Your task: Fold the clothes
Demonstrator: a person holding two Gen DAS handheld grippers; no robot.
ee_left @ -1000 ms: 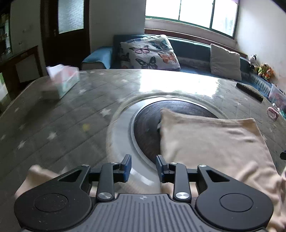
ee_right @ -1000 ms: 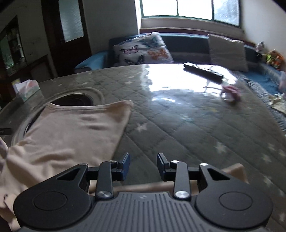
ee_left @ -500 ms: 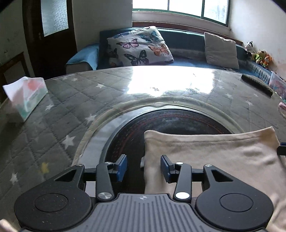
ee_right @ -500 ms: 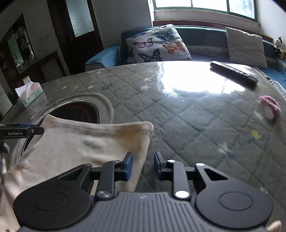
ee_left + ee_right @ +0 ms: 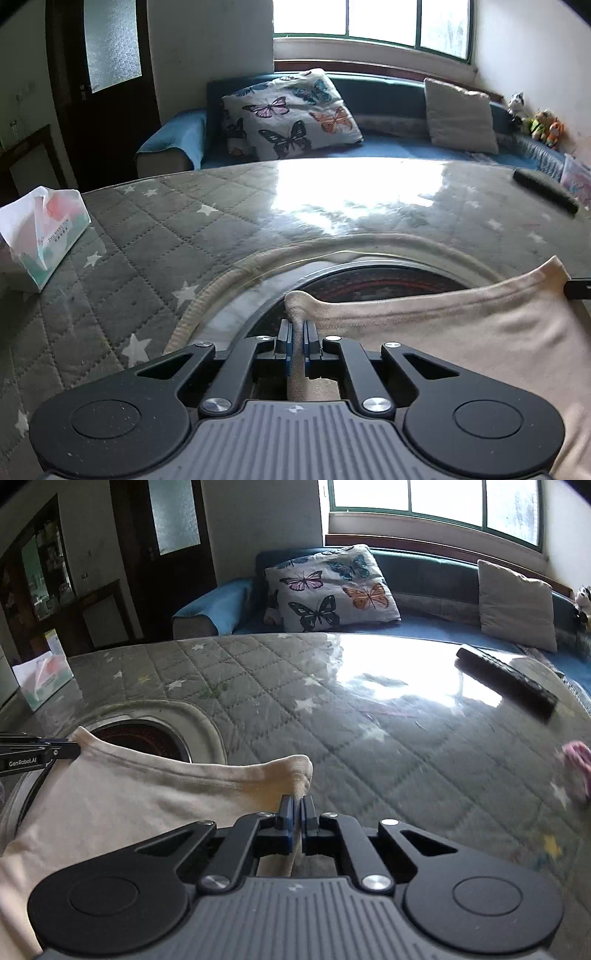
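Your left tool (image 5: 296,338) pinches one corner of the beige garment (image 5: 443,332), your right tool (image 5: 297,814) pinches the other; the cloth lies on the surface (image 5: 369,716), partly over the round recess (image 5: 388,280).

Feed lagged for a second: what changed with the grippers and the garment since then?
Both grippers advanced to the far hem and shut: left gripper on the beige garment at its left corner, right gripper on its right corner. Tissue box and remote stayed put.

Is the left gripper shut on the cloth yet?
Shut: the left gripper pinches a corner of the beige garment between its closed fingers.
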